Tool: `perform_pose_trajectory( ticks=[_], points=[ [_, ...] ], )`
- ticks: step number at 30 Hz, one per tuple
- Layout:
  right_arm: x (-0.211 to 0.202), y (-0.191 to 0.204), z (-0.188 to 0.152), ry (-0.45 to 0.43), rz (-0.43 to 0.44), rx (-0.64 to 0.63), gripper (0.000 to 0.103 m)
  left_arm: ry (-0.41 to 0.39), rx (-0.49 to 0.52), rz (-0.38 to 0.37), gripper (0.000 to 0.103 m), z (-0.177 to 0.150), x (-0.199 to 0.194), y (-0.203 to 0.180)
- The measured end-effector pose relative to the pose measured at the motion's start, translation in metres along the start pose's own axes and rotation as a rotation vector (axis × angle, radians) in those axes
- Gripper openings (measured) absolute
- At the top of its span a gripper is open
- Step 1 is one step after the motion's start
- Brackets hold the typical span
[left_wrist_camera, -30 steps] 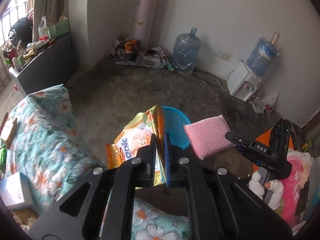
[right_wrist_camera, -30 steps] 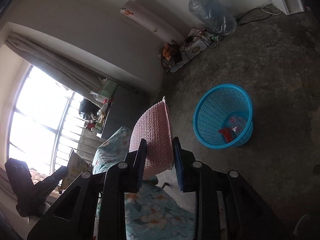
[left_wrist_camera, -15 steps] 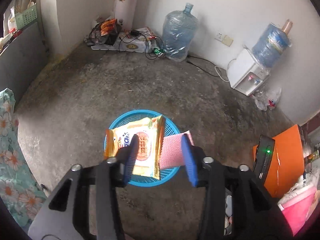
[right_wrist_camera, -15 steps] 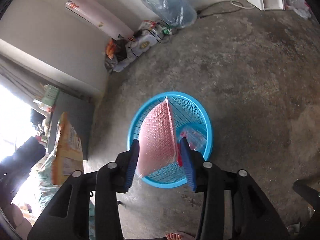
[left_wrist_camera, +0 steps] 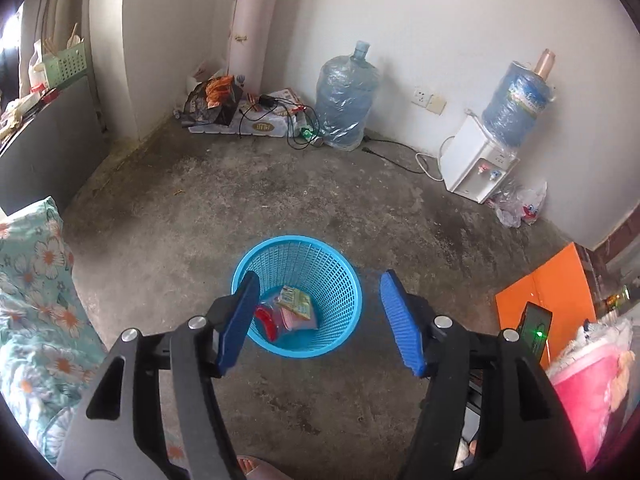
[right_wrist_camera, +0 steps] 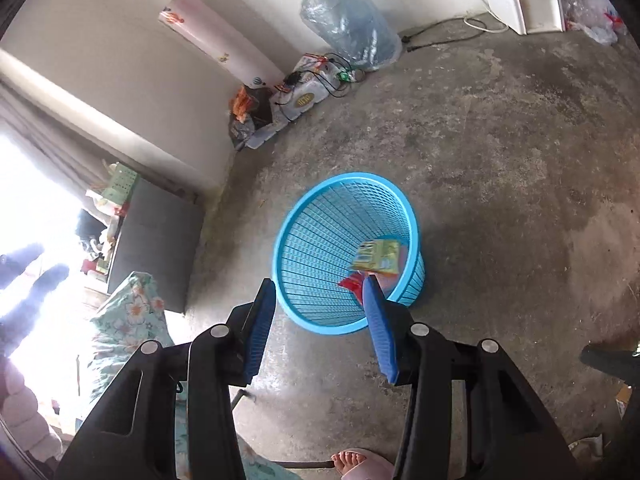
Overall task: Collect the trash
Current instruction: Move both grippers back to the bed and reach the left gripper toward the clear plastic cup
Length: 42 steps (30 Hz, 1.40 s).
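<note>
A blue mesh trash basket [left_wrist_camera: 336, 268] stands on the concrete floor; it also shows in the right wrist view [right_wrist_camera: 320, 216]. Inside lie an orange-yellow snack bag [left_wrist_camera: 296, 300], a pink sponge [left_wrist_camera: 294, 318] and a red wrapper [left_wrist_camera: 266, 318]. The snack bag [right_wrist_camera: 376, 256] and red wrapper [right_wrist_camera: 352, 282] show in the right wrist view too. My left gripper [left_wrist_camera: 320, 316] is open and empty above the basket. My right gripper [right_wrist_camera: 320, 320] is open and empty above the basket's near rim.
A floral bedspread [left_wrist_camera: 32, 288] lies at left, an orange box [left_wrist_camera: 548, 296] and pink items at right. A water dispenser [left_wrist_camera: 480, 168], a water jug [left_wrist_camera: 344, 104] and cables line the far wall. A sandalled foot [right_wrist_camera: 356, 462] is below.
Both grippers opened over the basket. The snack bag left my left gripper and the pink sponge left my right gripper; both now lie inside the basket.
</note>
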State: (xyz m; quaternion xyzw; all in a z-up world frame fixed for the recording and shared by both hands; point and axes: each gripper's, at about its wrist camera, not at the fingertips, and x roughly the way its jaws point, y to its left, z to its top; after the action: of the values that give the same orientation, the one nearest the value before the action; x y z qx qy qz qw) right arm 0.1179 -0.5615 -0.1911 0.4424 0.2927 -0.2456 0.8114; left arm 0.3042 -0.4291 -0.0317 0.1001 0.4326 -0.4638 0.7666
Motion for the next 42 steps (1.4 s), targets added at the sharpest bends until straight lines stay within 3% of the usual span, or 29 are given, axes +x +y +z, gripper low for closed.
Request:
perform_pose_trajectory(
  ticks=[4,8,11,14,17,23,27,31,38,42],
  points=[
    [-0.053,0.048,-0.015,-0.051,0.058,-0.150,0.061,-0.053,-0.009,-0.042,0.061,-0.017,-0.086,0.011],
    [-0.097,0.092,-0.033,-0.039,0.159,-0.286,0.066,-0.138,-0.044,-0.033,0.064,-0.051,-0.184,0.037],
    [-0.124,0.122,-0.046,-0.005,0.250,-0.384,0.066,-0.235,-0.128,-0.001,0.069,-0.088,-0.265,0.067],
    [-0.143,0.151,-0.062,0.033,0.320,-0.466,0.069,-0.362,-0.193,0.107,0.070,-0.136,-0.349,0.093],
    [-0.154,0.179,-0.083,0.074,0.391,-0.531,0.070,-0.477,-0.260,0.283,0.074,-0.192,-0.427,0.116],
    [-0.160,0.242,-0.127,0.199,0.513,-0.633,0.071,-0.593,-0.499,0.538,0.076,-0.313,-0.539,0.168],
    [-0.158,0.275,-0.155,0.282,0.549,-0.670,0.072,-0.600,-0.644,0.608,0.076,-0.379,-0.563,0.202],
    [-0.159,0.301,-0.181,0.343,0.564,-0.707,0.072,-0.533,-0.723,0.625,0.077,-0.417,-0.546,0.233],
    [-0.152,0.333,-0.216,0.462,0.593,-0.749,0.072,-0.445,-0.711,0.668,0.077,-0.434,-0.494,0.259],
    [-0.140,0.357,-0.236,0.561,0.629,-0.750,0.072,-0.405,-0.722,0.674,0.063,-0.436,-0.472,0.276]
  ],
)
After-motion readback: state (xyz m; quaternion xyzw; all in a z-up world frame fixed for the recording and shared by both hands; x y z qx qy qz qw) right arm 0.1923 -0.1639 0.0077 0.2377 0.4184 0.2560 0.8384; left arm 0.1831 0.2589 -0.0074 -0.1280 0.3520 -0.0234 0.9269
